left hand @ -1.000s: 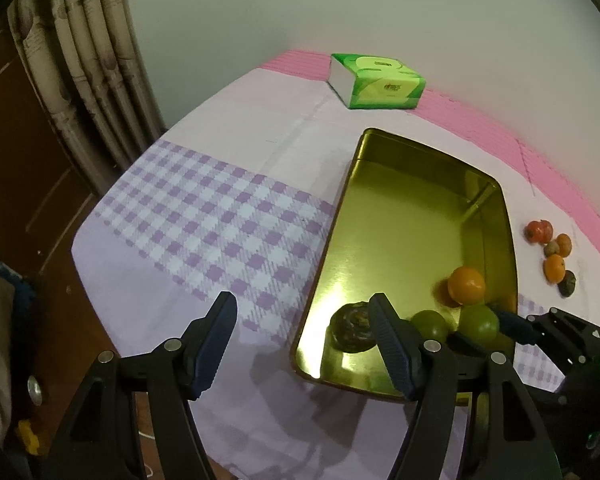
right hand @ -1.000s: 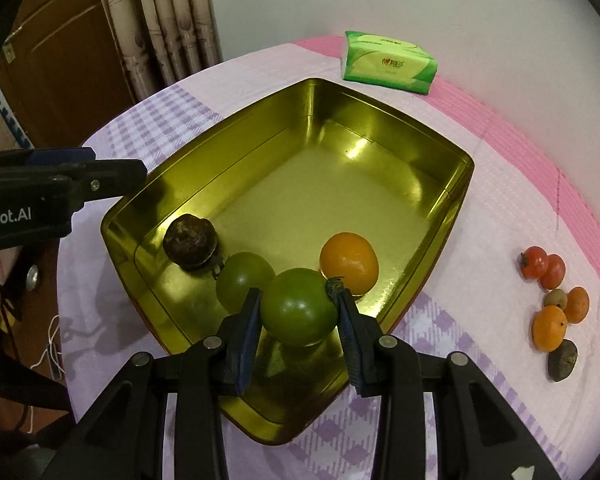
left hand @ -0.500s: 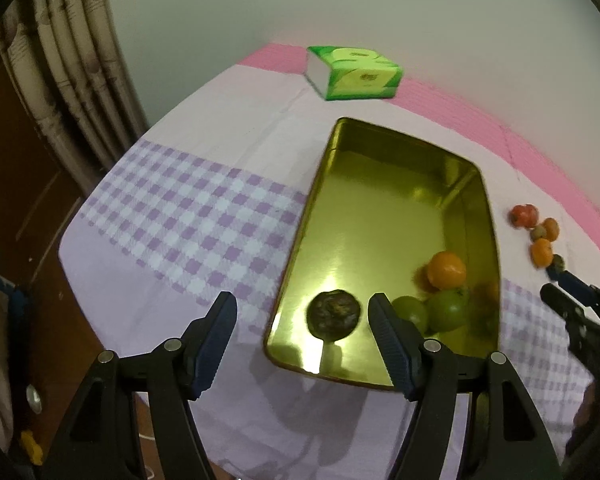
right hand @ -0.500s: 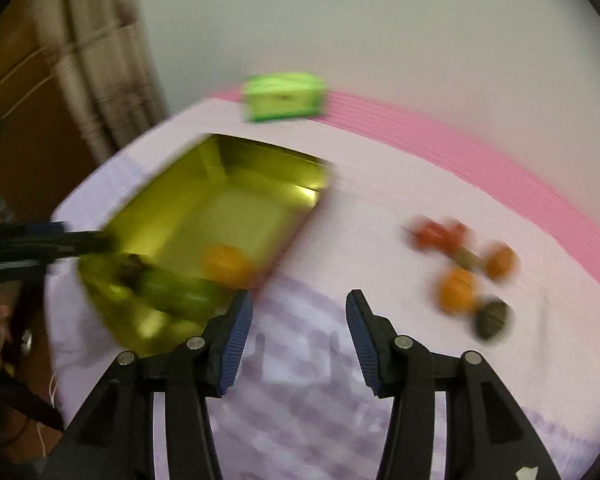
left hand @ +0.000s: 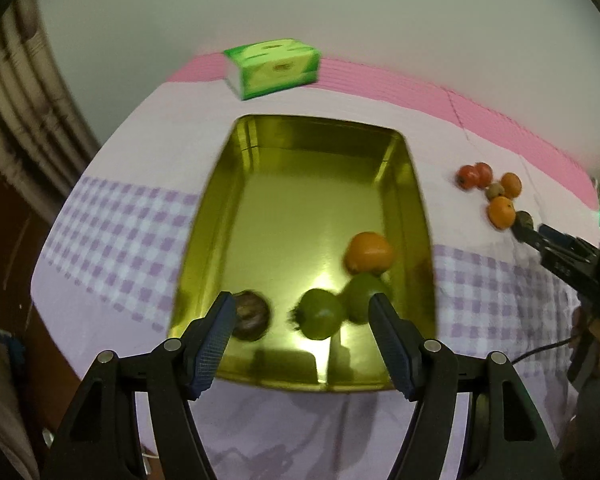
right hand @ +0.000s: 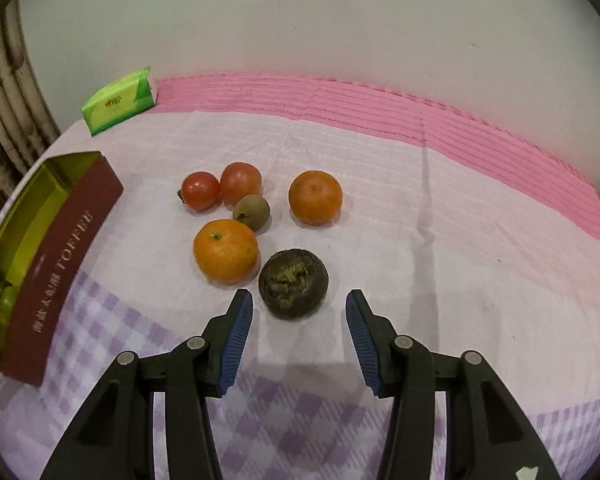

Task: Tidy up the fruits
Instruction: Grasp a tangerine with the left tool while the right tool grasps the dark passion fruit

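- Six loose fruits sit on the cloth in our R wrist view: two red tomatoes (right hand: 200, 190) (right hand: 241, 183), small brownish-green fruit (right hand: 251, 212), two oranges (right hand: 315, 197) (right hand: 225, 251), and a dark wrinkled fruit (right hand: 293, 283) nearest the cam.
- Near orange touches or nearly touches the dark wrinkled fruit; the small brownish-green one sits just beside both the tomatoes and that orange.
- Four more fruits are inside the gold tin (left hand: 260, 184), seen from our L wrist view: orange one (left hand: 368, 253), two green ones (left hand: 320, 319) (left hand: 362, 296), and a dark brown one (left hand: 250, 315), all bunched at the near end.
- Tin's outer wall is maroon w/ "TOFFEE" lettering, seen at left edge of R view (right hand: 60, 264).
- Right gripper (right hand: 299, 336) hangs over the cloth just short of the dark wrinkled fruit; jaws apart, nothing btwn the pads, no contact that we can see.
- Left gripper (left hand: 302, 344) sits above the tin's near rim, jaws spread wide, holding nothing; the dark and green fruits show in the gap but lie below on the tin floor.
- Green tissue pack (left hand: 274, 67) lies at the far edge, well apart from the fruit.
- Tablecloth (right hand: 440, 240) is pale w/ purple check near us and pink band at the back by the wall.
- L view is a bit blurred.
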Motion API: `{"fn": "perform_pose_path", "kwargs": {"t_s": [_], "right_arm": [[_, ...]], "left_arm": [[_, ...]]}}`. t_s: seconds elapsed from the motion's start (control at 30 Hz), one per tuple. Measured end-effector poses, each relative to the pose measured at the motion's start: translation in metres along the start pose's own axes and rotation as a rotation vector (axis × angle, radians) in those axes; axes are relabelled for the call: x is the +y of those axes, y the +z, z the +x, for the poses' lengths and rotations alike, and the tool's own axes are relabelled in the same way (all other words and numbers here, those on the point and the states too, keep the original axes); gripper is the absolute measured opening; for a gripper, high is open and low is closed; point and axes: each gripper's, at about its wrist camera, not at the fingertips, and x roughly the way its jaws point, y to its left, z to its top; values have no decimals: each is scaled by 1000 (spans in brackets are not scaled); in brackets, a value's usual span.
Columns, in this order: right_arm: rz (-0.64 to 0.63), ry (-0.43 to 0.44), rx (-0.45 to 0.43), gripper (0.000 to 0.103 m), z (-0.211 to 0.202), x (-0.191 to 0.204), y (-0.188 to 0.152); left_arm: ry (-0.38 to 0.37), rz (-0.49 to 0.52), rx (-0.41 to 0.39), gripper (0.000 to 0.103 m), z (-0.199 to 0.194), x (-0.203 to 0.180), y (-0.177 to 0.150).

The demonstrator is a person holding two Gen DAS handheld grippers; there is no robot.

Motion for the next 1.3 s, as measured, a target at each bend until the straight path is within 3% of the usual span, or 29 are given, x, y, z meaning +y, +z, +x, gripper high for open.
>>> {"fn": "perform_pose_path", "kwargs": {"t_s": [0.23,0.43,0.7,1.03,1.1,1.17,1.3], "right_arm": [[12,16,10,46,15,-1,2],[7,28,-9,37,11,-4,-5],[75,-56,-12,37,-2,-55,-26],[115,-72,-41,38,-8,-69,-37],[119,-68,-43,38,-8,-70,-38],[120,-66,-47,38,-8,-70,-39],[113,-74,-58,38,-9,-70,-42]], "left_arm": [[-38,91,-9,69,6,-59,22],[-61,177,-24,69,24,-119,36],[-181,229,27,69,67,-188,47],[-150,259,56,69,110,-232,61],[-145,257,59,64,116,-235,62],[-153,259,68,44,117,-234,61],[-142,279,65,41,109,-229,55]]}}
